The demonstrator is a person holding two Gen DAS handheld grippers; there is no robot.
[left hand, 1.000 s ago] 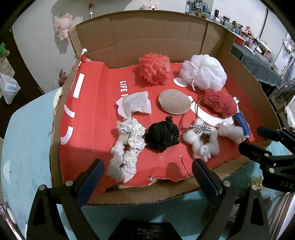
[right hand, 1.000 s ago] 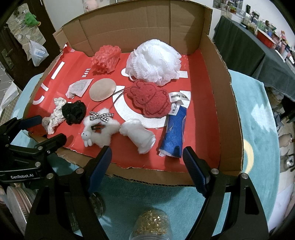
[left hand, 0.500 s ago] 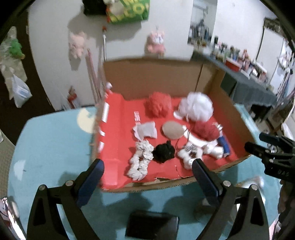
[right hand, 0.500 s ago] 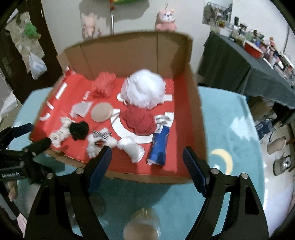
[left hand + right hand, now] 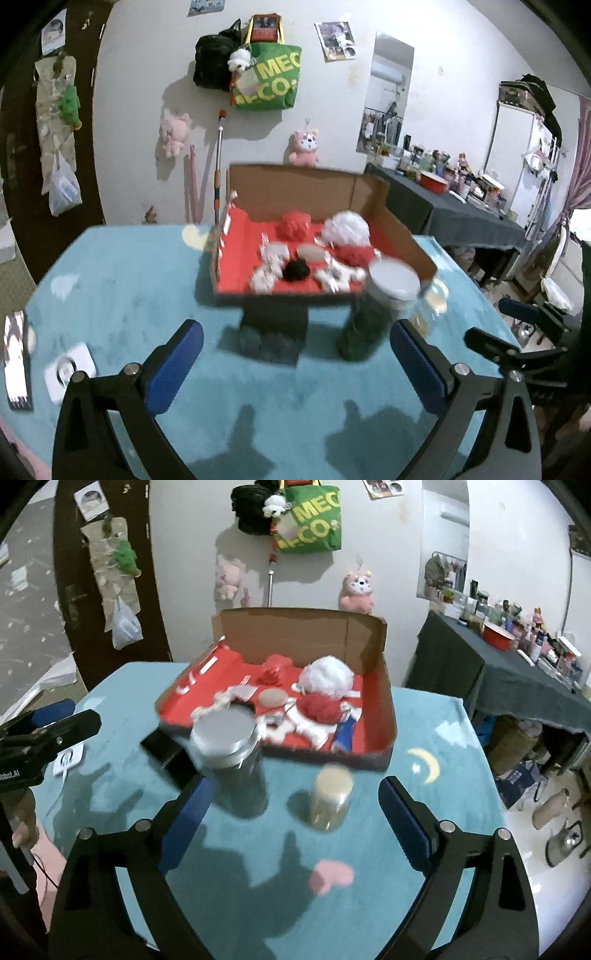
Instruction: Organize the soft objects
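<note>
A cardboard box (image 5: pixel 306 177) lined in red holds the soft things: a red pouf (image 5: pixel 294 226), a white pouf (image 5: pixel 347 227), a black scrunchie (image 5: pixel 296 270), a beige pad (image 5: pixel 310 253) and a red plush (image 5: pixel 319 709). A blue item (image 5: pixel 345 733) lies at the box's (image 5: pixel 386 716) right side. My left gripper (image 5: pixel 295 328) hangs over the teal cloth well short of the box, jaws opening with nothing between them. Beside it, my right gripper (image 5: pixel 295 786) is also opening and empty. Each gripper shows in the other's view, the right gripper (image 5: pixel 493 323) and the left gripper (image 5: pixel 70 716).
A tall jar with a grey lid (image 5: pixel 225 734) and a small jar of gold bits (image 5: pixel 330 797) stand between the grippers and the box. A black phone (image 5: pixel 273 328) lies at the box's front. A white socket (image 5: pixel 70 369) sits on the left.
Both grippers have drawn back and up from the box, which now looks smaller and farther off. The jars and the phone have come into view. Both sets of jaws stand a little wider.
</note>
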